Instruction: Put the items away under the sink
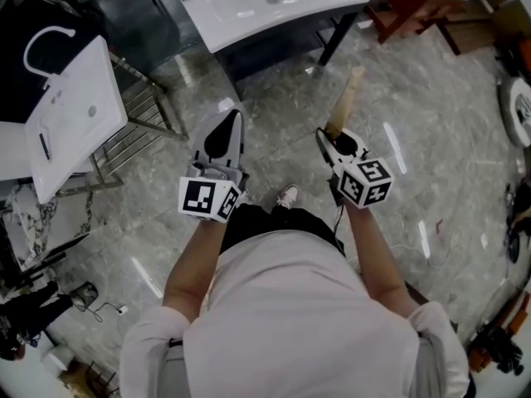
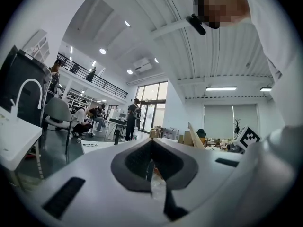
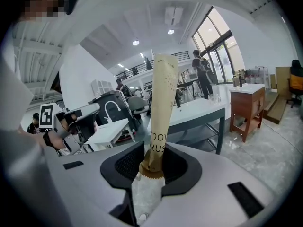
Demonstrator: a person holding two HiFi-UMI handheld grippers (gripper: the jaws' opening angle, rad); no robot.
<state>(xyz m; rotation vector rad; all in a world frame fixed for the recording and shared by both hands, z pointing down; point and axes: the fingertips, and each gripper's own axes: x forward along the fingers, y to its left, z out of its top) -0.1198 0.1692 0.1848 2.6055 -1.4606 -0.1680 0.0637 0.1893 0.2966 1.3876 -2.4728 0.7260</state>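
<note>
Paper-wrapped toothbrush packet (image 3: pixel 161 103), up in the air before the near edge of the sink (image 1: pixel 249 15), clamped by its lower end in the right gripper (image 3: pixel 152 160). Probably light, thin, easily creased; better gripped low on the stiff handle part. Left gripper (image 2: pixel 152 150) closed, holding nothing.

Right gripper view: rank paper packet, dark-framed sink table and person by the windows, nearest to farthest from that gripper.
1. paper packet, clamped in its jaws.
2. dark-framed sink table, ahead right.
3. person, standing beyond it by windows.
</note>
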